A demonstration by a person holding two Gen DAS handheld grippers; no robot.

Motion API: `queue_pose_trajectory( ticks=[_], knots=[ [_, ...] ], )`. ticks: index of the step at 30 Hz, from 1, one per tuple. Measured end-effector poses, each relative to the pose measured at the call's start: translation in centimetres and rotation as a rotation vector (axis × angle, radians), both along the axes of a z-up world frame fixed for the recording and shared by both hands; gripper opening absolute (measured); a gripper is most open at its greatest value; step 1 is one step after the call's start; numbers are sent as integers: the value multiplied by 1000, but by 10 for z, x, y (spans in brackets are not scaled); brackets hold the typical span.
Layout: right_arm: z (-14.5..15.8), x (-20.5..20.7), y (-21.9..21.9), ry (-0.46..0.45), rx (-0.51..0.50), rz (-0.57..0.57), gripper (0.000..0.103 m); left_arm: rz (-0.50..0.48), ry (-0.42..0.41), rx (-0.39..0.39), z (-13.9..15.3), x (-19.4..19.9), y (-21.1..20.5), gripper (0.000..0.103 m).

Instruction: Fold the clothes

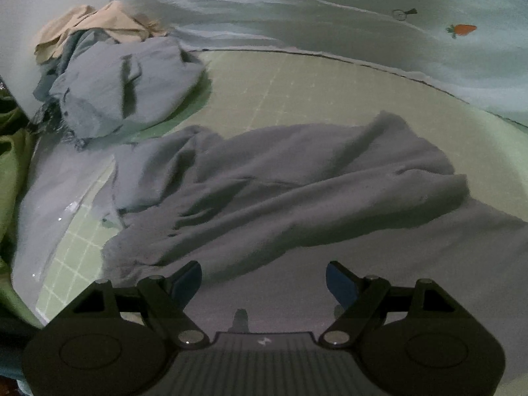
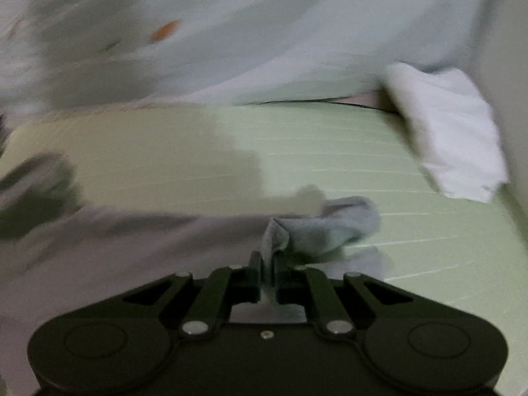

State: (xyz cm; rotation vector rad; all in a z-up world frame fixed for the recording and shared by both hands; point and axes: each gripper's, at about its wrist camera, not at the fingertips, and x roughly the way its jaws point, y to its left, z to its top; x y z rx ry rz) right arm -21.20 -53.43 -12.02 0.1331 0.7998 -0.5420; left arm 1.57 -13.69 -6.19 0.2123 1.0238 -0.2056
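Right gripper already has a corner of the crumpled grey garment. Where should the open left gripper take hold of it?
Probably the near-left hem corner of the crumpled grey garment, around. That edge lies flat and exposed on the green grid mat, just ahead of the left gripper; come in low from the near side, one finger sliding under.

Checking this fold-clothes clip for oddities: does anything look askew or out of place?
Nothing is damaged or spilled. The grey fabric garment lies rumpled and askew across the green gridded mat. The right gripper is shut on one of its corners, and the left gripper is open, holding nothing.
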Motion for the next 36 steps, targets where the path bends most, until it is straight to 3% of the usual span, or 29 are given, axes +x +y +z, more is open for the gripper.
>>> queue_pose_trajectory(
  ticks=[3, 6, 7, 10, 16, 20, 23, 28, 30, 33, 35, 36],
  knots=[
    [-19, 15, 37, 57, 37, 66, 9, 0, 2, -2, 1, 3, 12, 83],
    [-36, 23, 64, 108, 85, 99, 22, -7, -2, -4, 2, 3, 17, 83],
    [-38, 23, 70, 113, 88, 109, 29, -11, -4, -5, 2, 3, 18, 84],
    [-31, 13, 76, 82, 79, 123, 34, -23, 1, -6, 0, 0, 13, 84],
    [-1, -22, 45, -65, 48, -62, 44, -70, 0, 9, -1, -11, -7, 84],
    [-6, -36, 9, -51, 52, -158, 48, -86, -6, 20, -2, -21, -24, 84],
    [-14, -38, -10, -41, 90, -152, 59, -89, -9, 27, -2, -29, -35, 84],
    [-19, -28, -34, -109, 152, -96, 62, -71, -12, 40, -1, -44, -53, 84],
    [-23, -14, -42, -101, 158, -54, 61, -57, -16, 47, 0, -49, -57, 84],
    [-35, 3, -48, -38, 157, 14, 46, -34, -25, 55, 2, -58, -65, 84],
    [-42, 9, -53, -6, 184, 55, 15, -18, -23, 55, 2, -62, -69, 84],
    [-43, 8, -54, 6, 178, 65, 8, -11, -22, 55, 2, -64, -71, 84]
  ],
)
